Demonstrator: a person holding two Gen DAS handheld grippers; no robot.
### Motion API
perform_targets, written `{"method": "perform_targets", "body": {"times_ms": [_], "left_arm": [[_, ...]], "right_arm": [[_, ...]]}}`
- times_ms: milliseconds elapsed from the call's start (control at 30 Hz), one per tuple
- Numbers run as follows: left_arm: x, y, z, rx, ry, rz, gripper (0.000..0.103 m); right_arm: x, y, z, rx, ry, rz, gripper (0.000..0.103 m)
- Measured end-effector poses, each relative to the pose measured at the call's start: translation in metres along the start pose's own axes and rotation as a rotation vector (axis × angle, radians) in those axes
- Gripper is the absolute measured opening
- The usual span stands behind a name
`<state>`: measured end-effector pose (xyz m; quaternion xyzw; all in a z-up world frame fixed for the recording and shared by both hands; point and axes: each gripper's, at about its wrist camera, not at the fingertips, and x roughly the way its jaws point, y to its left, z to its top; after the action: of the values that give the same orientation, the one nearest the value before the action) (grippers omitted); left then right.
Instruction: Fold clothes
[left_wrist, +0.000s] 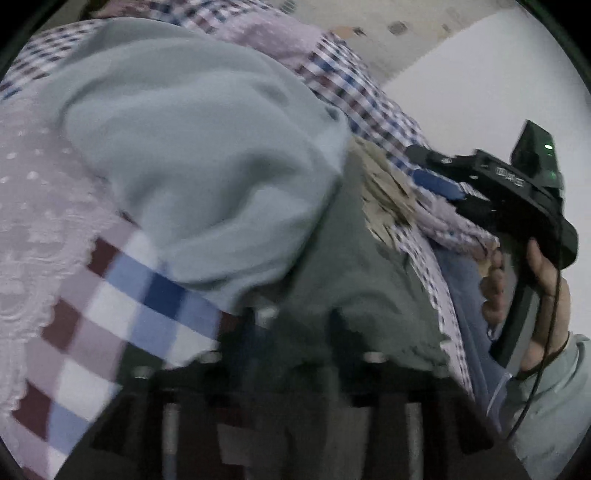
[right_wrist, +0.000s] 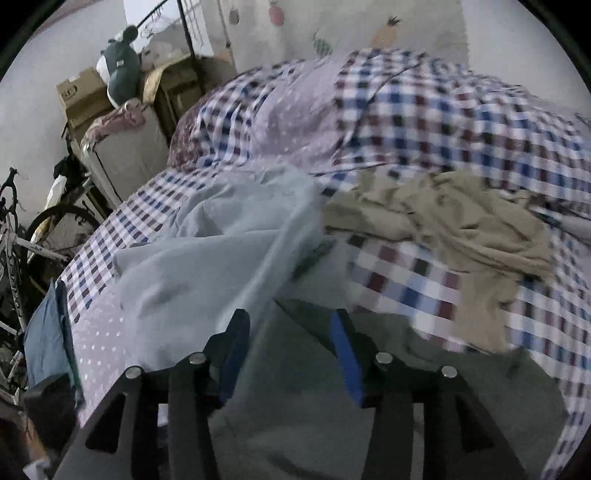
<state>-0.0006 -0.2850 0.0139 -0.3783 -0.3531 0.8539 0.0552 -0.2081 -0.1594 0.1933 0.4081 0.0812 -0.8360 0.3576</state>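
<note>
Grey-green cloth (right_wrist: 306, 398), a plain soft garment, fills the space nearest the right wrist camera and passes between the right gripper's (right_wrist: 291, 347) two blue-padded fingers (right_wrist: 345, 358), which stand apart with the fabric lying loosely in the gap rather than pinched. Beside it on the left, a pale blue-grey garment (right_wrist: 207, 258) lies rumpled across the checked red, white and blue bedcover (right_wrist: 424, 110), and a crumpled tan garment (right_wrist: 472, 229) sits farther right on the same cover. From the left wrist camera, the left gripper (left_wrist: 295, 325) is dark and blurred under the same grey-green cloth, so I cannot tell how wide it stands. The pale blue-grey garment bulges just ahead of it. At right a hand (left_wrist: 535, 295) holds the other black gripper's handle.
</note>
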Motion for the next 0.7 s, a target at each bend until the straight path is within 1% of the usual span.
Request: {"method": "perform_targets", "body": {"times_ms": [100, 133, 167, 200, 233, 333, 400, 467, 533, 633, 700], "left_arm": [[0.006, -0.008, -0.005, 0.040, 0.012, 0.007, 0.056], [0.008, -0.007, -0.005, 0.033, 0.013, 0.013, 0.052], [0.006, -0.003, -0.005, 0.020, 0.016, 0.018, 0.030], [0.007, 0.001, -0.006, 0.000, 0.020, 0.032, 0.018], [0.009, 0.005, -0.006, -0.026, 0.021, 0.046, 0.007], [0.011, 0.008, -0.004, -0.089, -0.016, 0.010, 0.007], [0.011, 0.007, -0.003, -0.104, -0.036, 0.000, 0.006], [0.010, 0.006, -0.003, -0.114, -0.054, -0.006, 0.006], [0.010, 0.006, -0.004, -0.122, -0.060, -0.005, 0.006], [0.013, 0.011, -0.004, -0.151, -0.058, -0.013, 0.006], [0.014, 0.014, -0.004, -0.156, -0.054, -0.004, 0.006]], "right_arm": [[-0.049, -0.027, -0.019, 0.015, -0.054, -0.033, 0.051], [-0.070, -0.037, -0.029, 0.010, -0.075, -0.067, 0.054], [-0.091, -0.048, -0.039, 0.004, -0.096, -0.102, 0.058], [-0.110, -0.059, -0.050, -0.002, -0.109, -0.138, 0.062], [-0.123, -0.071, -0.065, -0.006, -0.104, -0.178, 0.063], [-0.160, -0.104, -0.110, -0.021, -0.078, -0.303, 0.063], [-0.166, -0.123, -0.142, -0.040, -0.002, -0.394, 0.063], [-0.161, -0.136, -0.165, -0.091, 0.062, -0.443, 0.063], [-0.148, -0.144, -0.177, -0.149, 0.111, -0.465, 0.062], [-0.126, -0.154, -0.189, -0.237, 0.178, -0.482, 0.057], [-0.111, -0.160, -0.197, -0.297, 0.222, -0.493, 0.054]]}}
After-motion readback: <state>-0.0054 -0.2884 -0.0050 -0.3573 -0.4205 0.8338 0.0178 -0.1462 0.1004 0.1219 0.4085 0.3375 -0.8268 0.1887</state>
